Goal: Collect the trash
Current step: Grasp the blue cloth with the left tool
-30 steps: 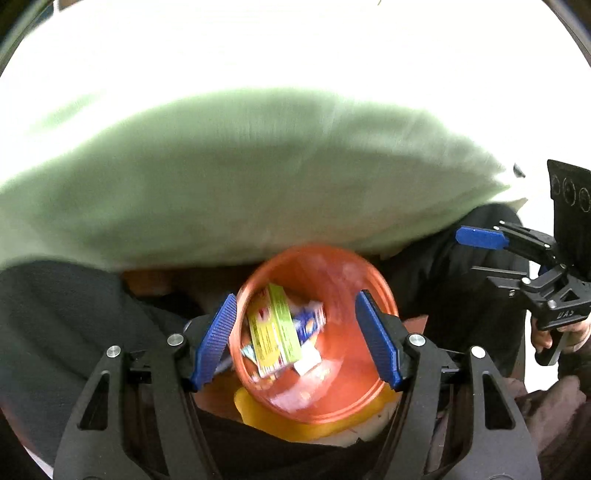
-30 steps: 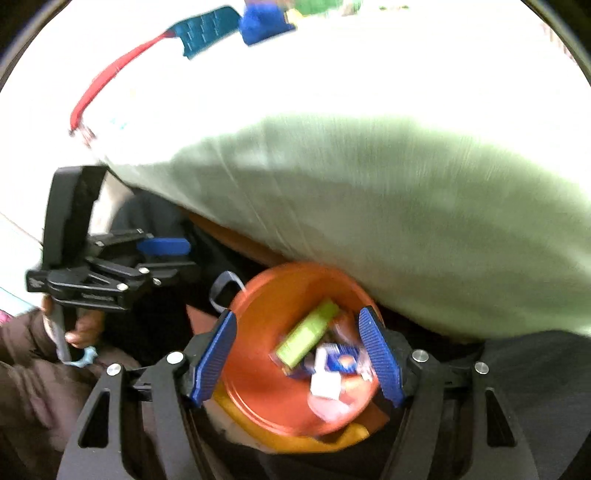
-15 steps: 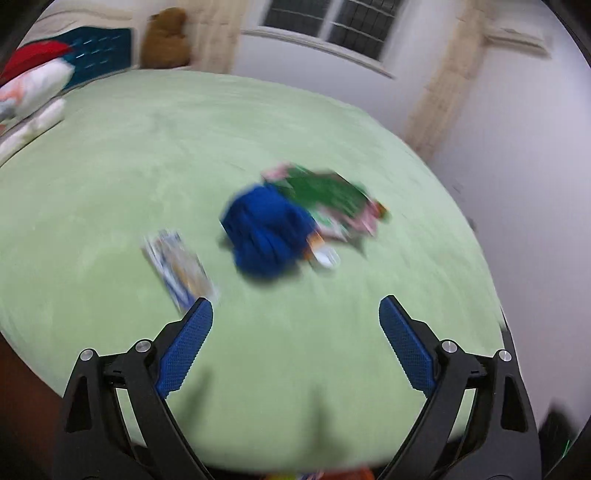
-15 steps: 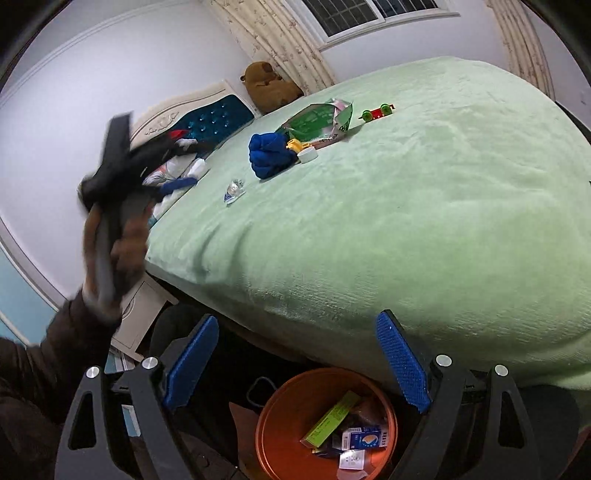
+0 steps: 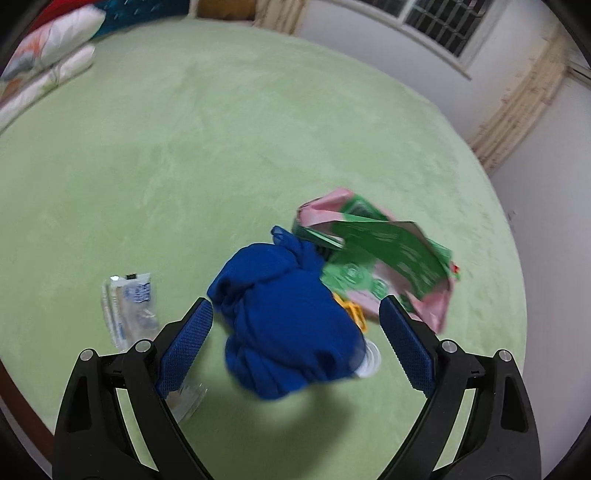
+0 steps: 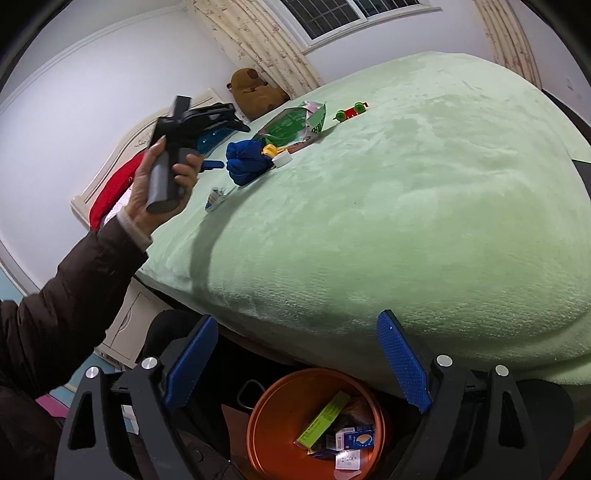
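On the green bedspread under a barred window, both tongs gape wide, empty.

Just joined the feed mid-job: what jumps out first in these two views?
On the pale green bed, a bright blue bundle of cloth lies in front of the open left hand-held gripper, beside a torn green and pink packet and a clear wrapper. Below the bed's edge, between the open right hand-held gripper's fingers, stands an orange bin already holding small boxes.
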Demonstrator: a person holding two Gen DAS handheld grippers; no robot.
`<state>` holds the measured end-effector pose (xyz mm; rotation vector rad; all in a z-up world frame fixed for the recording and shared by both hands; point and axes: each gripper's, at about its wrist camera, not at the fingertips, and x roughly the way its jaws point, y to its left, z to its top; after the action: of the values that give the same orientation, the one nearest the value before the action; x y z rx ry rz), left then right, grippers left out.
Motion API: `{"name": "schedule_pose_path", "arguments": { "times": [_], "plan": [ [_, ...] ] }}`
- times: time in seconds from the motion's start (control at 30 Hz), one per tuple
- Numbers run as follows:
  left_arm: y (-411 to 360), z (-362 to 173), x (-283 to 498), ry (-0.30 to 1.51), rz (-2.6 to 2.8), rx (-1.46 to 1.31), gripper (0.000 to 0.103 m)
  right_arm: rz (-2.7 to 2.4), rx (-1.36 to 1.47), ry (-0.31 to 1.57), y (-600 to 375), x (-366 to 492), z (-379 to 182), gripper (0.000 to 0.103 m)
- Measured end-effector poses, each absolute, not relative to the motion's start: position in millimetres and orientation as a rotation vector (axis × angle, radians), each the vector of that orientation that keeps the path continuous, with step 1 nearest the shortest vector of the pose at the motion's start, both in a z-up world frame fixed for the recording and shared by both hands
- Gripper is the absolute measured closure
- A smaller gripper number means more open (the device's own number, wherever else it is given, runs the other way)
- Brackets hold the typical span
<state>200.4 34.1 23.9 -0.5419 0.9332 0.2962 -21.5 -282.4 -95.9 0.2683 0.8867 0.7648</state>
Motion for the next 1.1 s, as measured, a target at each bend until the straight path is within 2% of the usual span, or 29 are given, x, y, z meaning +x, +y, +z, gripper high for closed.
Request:
{"name": "schedule_pose_path", "arguments": {
  "times": [0.13, 0.2, 0.23, 0.47, 0.8, 1.1],
  "plan": [
    [43, 8, 212, 0.969, 0.325, -0.579, 0.014, 0.763, 0.289, 0.894, -288, -17, -99, 0.017],
    [46, 0, 214, 0.981, 0.341, -0.585, 0.022, 0.766, 0.295, 0.898, -289, -14, -100, 0.017],
    [47, -4, 215, 0.991, 0.342, -0.580, 0.031, 0.766, 0.293, 0.898, -289, -14, -100, 0.017],
    [41, 1, 212, 0.958, 0.330, -0.471, 0.044, 0.759, 0.276, 0.900, -285, -14, -99, 0.016],
    [37, 50, 176, 0.825, 0.216, -0.456, 0.046, 0.765, 0.249, 0.887, -279, -14, -91, 0.016],
    [-11, 83, 113, 0.725, 0.106, -0.300, 0.046, 0.794, 0.189, 0.863, -262, -11, -78, 0.016]
  ]
}}
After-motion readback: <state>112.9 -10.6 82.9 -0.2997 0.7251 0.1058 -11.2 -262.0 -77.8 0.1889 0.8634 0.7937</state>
